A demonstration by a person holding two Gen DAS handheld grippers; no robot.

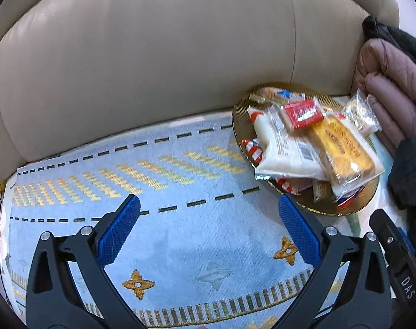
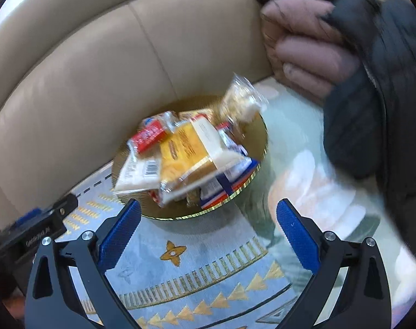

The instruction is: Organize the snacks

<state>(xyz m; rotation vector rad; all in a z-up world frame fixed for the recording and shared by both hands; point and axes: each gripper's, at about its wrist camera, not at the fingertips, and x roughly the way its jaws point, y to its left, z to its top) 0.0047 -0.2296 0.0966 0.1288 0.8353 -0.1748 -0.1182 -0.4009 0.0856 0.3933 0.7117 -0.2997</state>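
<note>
Two grippers hover with jaws spread wide and nothing between them: the left gripper (image 1: 209, 229) over open blue cloth, the right gripper (image 2: 208, 229) just short of the gold plate (image 2: 258, 134). The snacks are heaped on that plate, which sits at about two o'clock in the left view and at twelve o'clock, dead ahead, in the right.

The step in hand looks like picking one packet off the pile. The yellow cake packet (image 2: 186, 148) lies on top and overhangs toward the right gripper, so it seems the easiest; pinching its near edge and lifting straight up should avoid dragging the white packet (image 1: 286, 148) or the red packet (image 1: 303, 112) along. The clear bag (image 2: 239, 101) leans at the far rim and could tip off.

Room is tight behind: the sofa back (image 1: 153, 54) walls off twelve o'clock and the padded jackets (image 2: 344, 63) crowd two o'clock. The patterned cloth (image 1: 180, 178) at nine o'clock is free for laying things out.
</note>
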